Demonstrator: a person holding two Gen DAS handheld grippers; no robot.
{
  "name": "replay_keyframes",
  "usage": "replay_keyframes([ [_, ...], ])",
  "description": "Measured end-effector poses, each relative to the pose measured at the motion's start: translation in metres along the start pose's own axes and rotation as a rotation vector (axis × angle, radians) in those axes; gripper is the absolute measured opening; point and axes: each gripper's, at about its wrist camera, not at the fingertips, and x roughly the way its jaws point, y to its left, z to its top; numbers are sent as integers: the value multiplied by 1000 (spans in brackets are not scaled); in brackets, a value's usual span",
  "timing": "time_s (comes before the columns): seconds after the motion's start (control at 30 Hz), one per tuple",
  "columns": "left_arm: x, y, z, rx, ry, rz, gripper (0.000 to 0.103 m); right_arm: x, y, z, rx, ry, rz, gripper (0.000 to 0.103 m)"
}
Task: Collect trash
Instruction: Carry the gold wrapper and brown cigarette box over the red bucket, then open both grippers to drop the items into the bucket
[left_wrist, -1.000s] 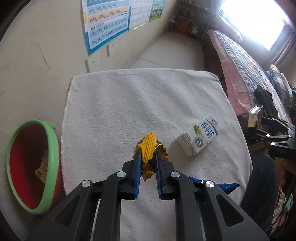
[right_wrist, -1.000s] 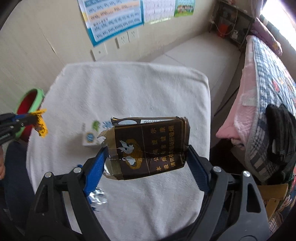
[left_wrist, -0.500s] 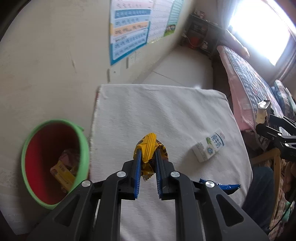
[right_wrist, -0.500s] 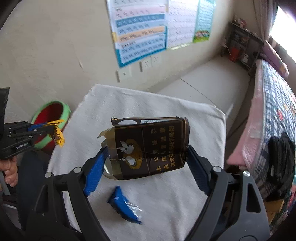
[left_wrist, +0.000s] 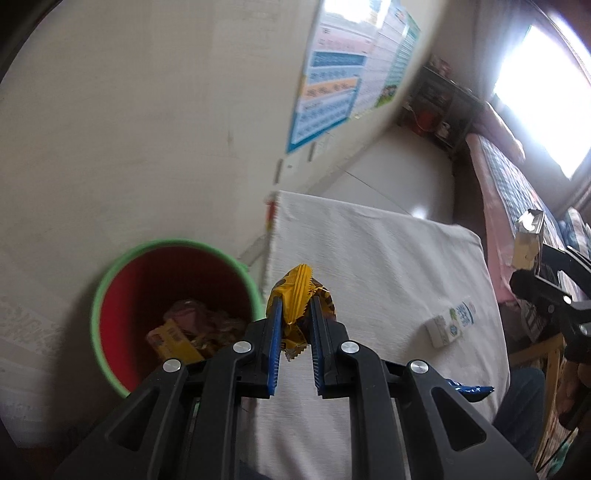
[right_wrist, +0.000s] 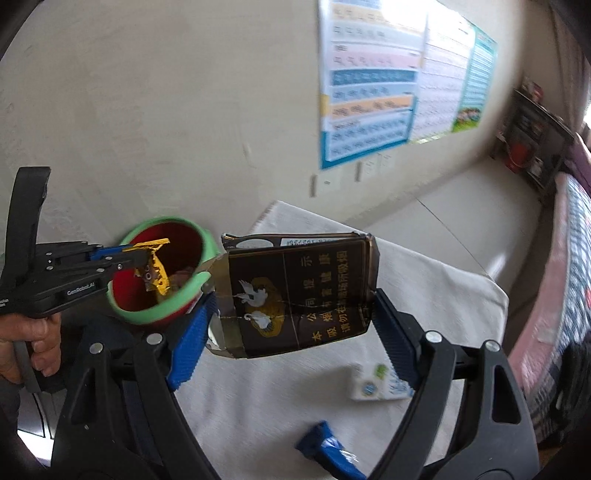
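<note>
The left tongs (left_wrist: 293, 314) are squeezed tight on a crinkly yellow snack wrapper (left_wrist: 295, 295). In the left wrist view it hangs in the middle, just right of the round red bin with a green rim (left_wrist: 110, 280), which has trash inside. The right tongs (right_wrist: 291, 325) stand wide and grip a flat dark brown cardboard packet with white birds (right_wrist: 295, 291) by its two ends. Below it, at the bottom of the right wrist view, a small white milk carton (right_wrist: 373, 384) and a shiny blue wrapper (right_wrist: 328, 448) lie on the desk with a white cloth (right_wrist: 443, 295).
</note>
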Motion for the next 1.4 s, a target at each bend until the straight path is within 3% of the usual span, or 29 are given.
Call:
replay_keyframes([
  [0.33,-21,76,-5,-95,-17,62,12,40,75,31,-110,7,120,81],
  [0.67,-36,144,-15,-191,-16,59,12,95,150,45,-222,68,214,82],
  [1.0,-30,178,-16,-237,-7,37,12,137,193,44,-300,143,243,82],
  [1.13,-25,185,-12,-252,-7,20,15,145,203,45,-333,156,246,90],
  [1.17,-23,187,-11,-259,-5,19,26,145,204,44,-340,155,240,93],
  [1.2,-22,188,-10,-263,-8,22,43,146,205,44,-344,153,232,95],
  [1.27,-22,189,-10,-274,-21,23,58,147,205,42,-345,158,226,96],
  [1.4,-20,185,-9,-278,-26,6,69,144,194,39,-329,163,213,97],
])
